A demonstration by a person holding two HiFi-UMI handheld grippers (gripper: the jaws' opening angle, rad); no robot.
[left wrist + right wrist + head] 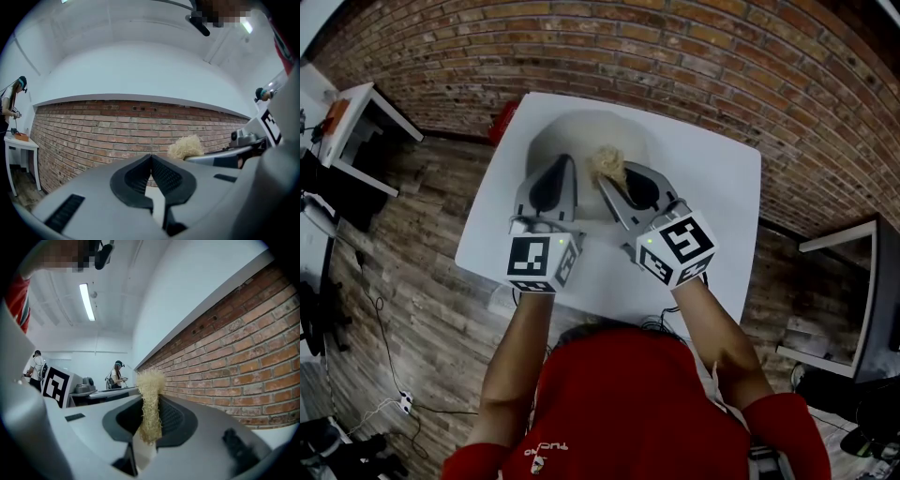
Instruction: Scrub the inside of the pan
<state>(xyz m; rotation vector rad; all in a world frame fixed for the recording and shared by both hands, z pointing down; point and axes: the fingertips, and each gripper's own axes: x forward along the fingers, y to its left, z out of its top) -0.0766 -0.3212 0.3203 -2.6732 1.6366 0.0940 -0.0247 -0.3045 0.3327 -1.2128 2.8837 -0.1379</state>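
Observation:
A pale round pan (pixel 581 134) lies on the white table (pixel 712 187), its near part hidden behind both grippers. My left gripper (pixel 566 161) is held above the pan's left side, its jaws shut with nothing between them (pixel 151 158). To the right, my right gripper (pixel 604 180) is shut on a straw-coloured fibre scrubber (pixel 608 163), which sticks out past the jaw tips (pixel 150 401). In both gripper views the jaws point at the brick wall, and the pan does not show there. The scrubber (pixel 185 146) also appears in the left gripper view, beside the right gripper (pixel 225 157).
A red object (pixel 503 121) sits at the table's far left edge. A brick wall (pixel 675 56) runs close behind the table. White desks stand at the far left (pixel 356 122) and right (pixel 844 244). Other people stand at desks in the distance (pixel 117 375).

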